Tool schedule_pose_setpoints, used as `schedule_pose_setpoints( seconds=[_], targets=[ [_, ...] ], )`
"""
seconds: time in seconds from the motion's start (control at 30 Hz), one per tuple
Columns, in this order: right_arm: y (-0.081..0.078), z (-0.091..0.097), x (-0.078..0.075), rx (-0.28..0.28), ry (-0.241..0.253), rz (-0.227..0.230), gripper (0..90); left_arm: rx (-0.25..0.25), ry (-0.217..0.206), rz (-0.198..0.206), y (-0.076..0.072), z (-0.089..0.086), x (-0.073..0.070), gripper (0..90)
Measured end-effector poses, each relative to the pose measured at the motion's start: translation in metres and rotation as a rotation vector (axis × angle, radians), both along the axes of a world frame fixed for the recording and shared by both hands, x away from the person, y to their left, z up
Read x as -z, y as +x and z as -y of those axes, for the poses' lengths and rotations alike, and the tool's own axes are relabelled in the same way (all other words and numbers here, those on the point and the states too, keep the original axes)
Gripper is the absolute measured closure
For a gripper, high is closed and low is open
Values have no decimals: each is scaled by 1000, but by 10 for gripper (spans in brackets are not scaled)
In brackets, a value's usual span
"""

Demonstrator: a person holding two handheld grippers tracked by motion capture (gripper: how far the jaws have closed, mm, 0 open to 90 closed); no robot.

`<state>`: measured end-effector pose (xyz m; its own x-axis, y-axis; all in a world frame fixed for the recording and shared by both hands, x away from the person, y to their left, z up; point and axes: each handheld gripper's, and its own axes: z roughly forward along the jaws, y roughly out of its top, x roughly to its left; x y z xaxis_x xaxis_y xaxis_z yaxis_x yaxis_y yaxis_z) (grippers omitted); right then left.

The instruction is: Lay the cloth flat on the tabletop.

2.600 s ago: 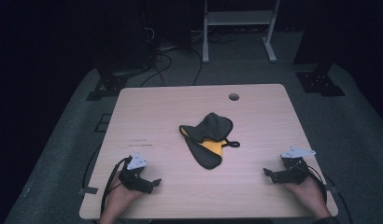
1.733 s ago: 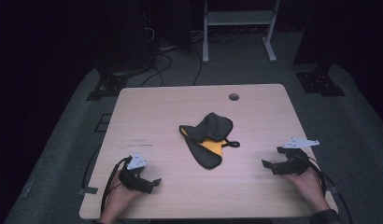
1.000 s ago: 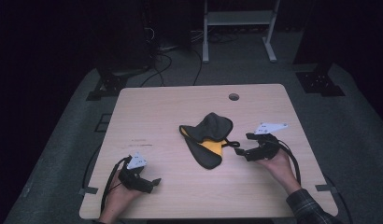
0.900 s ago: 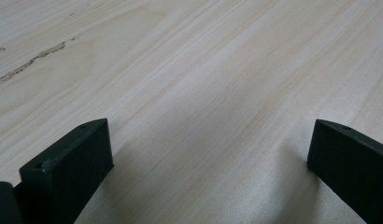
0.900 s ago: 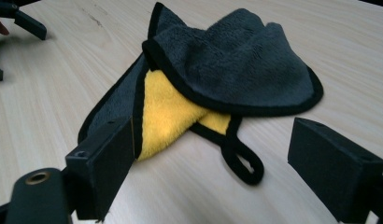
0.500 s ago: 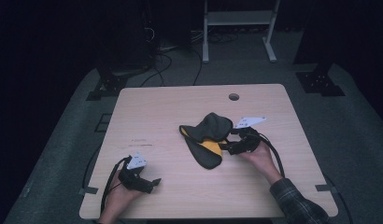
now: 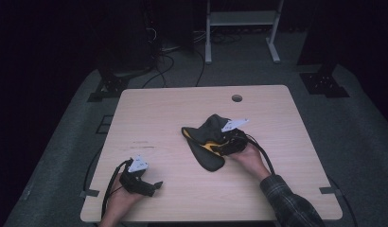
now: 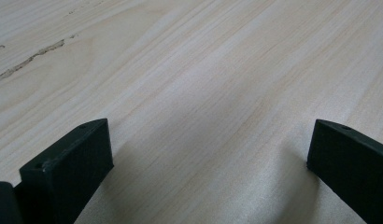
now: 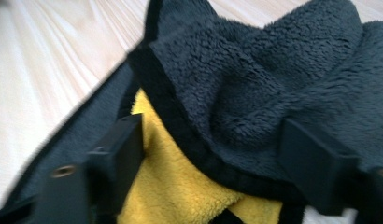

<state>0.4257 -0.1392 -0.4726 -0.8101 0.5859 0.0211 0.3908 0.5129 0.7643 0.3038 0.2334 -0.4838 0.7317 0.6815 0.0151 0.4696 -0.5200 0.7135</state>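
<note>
Resting near the table's (image 7: 149, 109) front left corner, well apart from the cloth, the left gripper (image 7: 152, 185) lies low on the bare wood with its jaws spread wide and nothing between them; in the left gripper view its fingers (image 8: 68, 163) frame only tabletop. Toward the middle of the table, a little right of centre, lies the cloth (image 7: 207, 142), a crumpled fleece piece, dark grey with a black hem and a yellow inner face. At the cloth's right edge sits the right gripper (image 7: 220, 147), and its jaws have just been closing. In the right gripper view the fingers (image 9: 119, 154) straddle a raised fold of the cloth (image 9: 255, 84), hem and yellow fleece between them, but the pads do not look pressed in yet, so I read them as partly apart, not clamped.

To do this pinch well, I would judge that the jaws should catch the hemmed edge itself, not just loose pile, and take a single layer if the aim is to spread the cloth. Closing fully before lifting should avoid a slip. The left gripper could then pin or take the far side.
</note>
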Motion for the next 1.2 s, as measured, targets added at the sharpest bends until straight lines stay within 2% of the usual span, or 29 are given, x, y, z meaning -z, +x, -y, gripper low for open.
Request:
schedule_pose_setpoints(
  seconds=[0.07, 0.13, 0.23, 0.33, 0.47, 0.6, 0.8, 1.03, 1.2],
  targets=[
    [-1, 0, 2, -3, -38, 33, 374, 0, 0, 0, 0, 0, 0, 0],
    [0, 2, 3, 0, -22, 13, 449, 0, 0, 0, 0, 0, 0, 0],
    [0, 4, 2, 3, -18, 12, 622, 0, 0, 0, 0, 0, 0, 0],
    [-1, 6, 1, 1, -9, 12, 711, -2, 0, 0, 0, 0, 0, 0],
    [-4, 8, -4, 1, 21, -6, 734, -4, -1, -1, 0, 0, 0, 0],
    [-16, 10, -12, -23, 32, -32, 735, -4, -1, -1, -1, 0, 0, 0],
    [-45, 10, -21, -64, 48, -49, 733, -3, 0, -2, -1, -1, 0, 0],
    [-83, 1, -23, -140, 59, -66, 729, -3, 1, -2, -1, -1, 0, 0],
    [-106, -9, -17, -192, 36, -72, 711, -2, 2, -1, -1, -1, 0, 0]
  ],
)
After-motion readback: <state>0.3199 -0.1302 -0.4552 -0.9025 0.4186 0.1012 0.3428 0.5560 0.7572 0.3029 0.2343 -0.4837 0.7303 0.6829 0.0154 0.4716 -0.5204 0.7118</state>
